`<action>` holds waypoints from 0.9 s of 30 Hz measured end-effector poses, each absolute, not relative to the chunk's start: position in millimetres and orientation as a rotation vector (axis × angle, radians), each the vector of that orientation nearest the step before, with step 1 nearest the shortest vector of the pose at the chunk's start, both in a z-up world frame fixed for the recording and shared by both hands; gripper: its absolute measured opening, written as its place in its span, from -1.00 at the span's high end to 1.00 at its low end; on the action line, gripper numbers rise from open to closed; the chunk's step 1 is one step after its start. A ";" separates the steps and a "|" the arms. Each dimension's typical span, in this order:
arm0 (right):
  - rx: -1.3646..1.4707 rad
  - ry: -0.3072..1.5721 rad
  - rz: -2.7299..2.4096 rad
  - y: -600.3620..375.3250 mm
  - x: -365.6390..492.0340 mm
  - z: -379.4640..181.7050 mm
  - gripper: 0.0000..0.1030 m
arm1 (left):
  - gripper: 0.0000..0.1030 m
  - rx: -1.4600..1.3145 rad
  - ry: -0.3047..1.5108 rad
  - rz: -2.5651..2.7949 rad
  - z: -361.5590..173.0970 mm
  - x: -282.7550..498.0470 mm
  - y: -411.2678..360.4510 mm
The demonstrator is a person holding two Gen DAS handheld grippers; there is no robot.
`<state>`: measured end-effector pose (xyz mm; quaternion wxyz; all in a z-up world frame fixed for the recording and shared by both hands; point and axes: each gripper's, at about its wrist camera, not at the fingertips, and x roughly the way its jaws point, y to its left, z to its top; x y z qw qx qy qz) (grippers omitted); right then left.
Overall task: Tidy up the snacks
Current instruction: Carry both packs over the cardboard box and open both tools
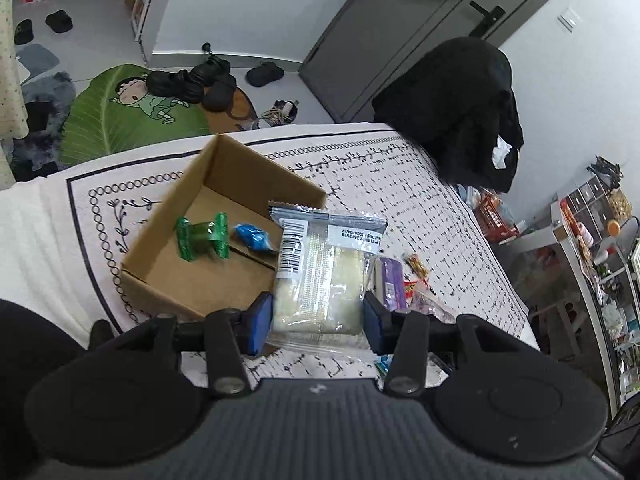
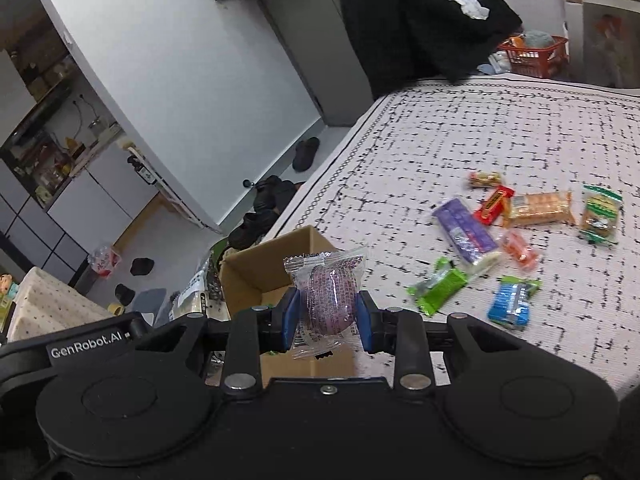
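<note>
Left gripper [image 1: 318,320] clamped on a clear-wrapped pale cake pack [image 1: 325,276], blue pads [image 1: 261,322] pressing both long sides, barcode end pointing away. Right gripper [image 2: 327,320] clenched on a round purple pastry in clear wrap [image 2: 329,300], pads against its sides, crimped top edge standing free above the jaws. Both loads carried clear of the cloth, neither touching anything else. Just beyond the left load: open cardboard box [image 1: 168,264] on the patterned tablecloth [image 1: 420,184], holding a green-wrapped candy [image 1: 202,236] and a blue-wrapped candy [image 1: 251,237], side by side on the floor of the box, apart from each other. Same box [image 2: 248,276] visible past the right load in the right wrist view, its near corner below and behind the pastry. Further out on the cloth, unsorted scatter: purple bar [image 2: 466,230], red packet [image 2: 494,205], cracker pack [image 2: 540,208], green wafer pack [image 2: 438,286], blue packet [image 2: 512,304], green-and-tan pouch [image 2: 600,214], all near one another, well apart from the box. Step in hand, by judgement: transport of two snacks toward the box, both mid-carry. Next move likely calls for bringing each load over the open box, lowering inside the walls, then releasing, one after the other to avoid the grippers crowding. Cake pack wide against the box; probably needs laying flat beside the candies. Many snacks left; task early.
</note>
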<state>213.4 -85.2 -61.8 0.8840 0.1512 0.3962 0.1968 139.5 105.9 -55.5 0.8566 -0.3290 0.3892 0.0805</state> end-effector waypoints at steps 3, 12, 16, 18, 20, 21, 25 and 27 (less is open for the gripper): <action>0.306 0.826 0.418 -75.2 214.1 -62.3 0.42 | 0.10 -0.691 0.815 0.172 -56.2 138.6 116.0; 0.288 0.849 0.439 -42.4 222.6 -72.5 0.42 | 0.10 -0.700 0.838 0.185 -68.3 143.0 143.5; 0.279 0.868 0.452 -29.7 224.8 -77.6 0.42 | 0.10 -0.693 0.854 0.186 -75.1 148.2 151.7; 0.277 0.878 0.456 -25.4 227.2 -80.9 0.42 | 0.10 -0.695 0.866 0.189 -79.7 151.1 155.6; 0.277 0.885 0.455 -22.5 229.9 -83.8 0.42 | 0.10 -0.699 0.880 0.195 -85.5 153.9 159.7; 0.277 0.888 0.454 -21.2 230.7 -85.2 0.42 | 0.10 -0.698 0.887 0.199 -88.9 155.1 161.6; 0.281 0.913 0.451 -16.9 235.7 -93.2 0.41 | 0.10 -0.721 0.919 0.227 -98.9 159.4 168.6; 0.283 0.927 0.452 -14.8 237.7 -96.8 0.41 | 0.09 -0.716 0.928 0.243 -101.1 161.1 170.6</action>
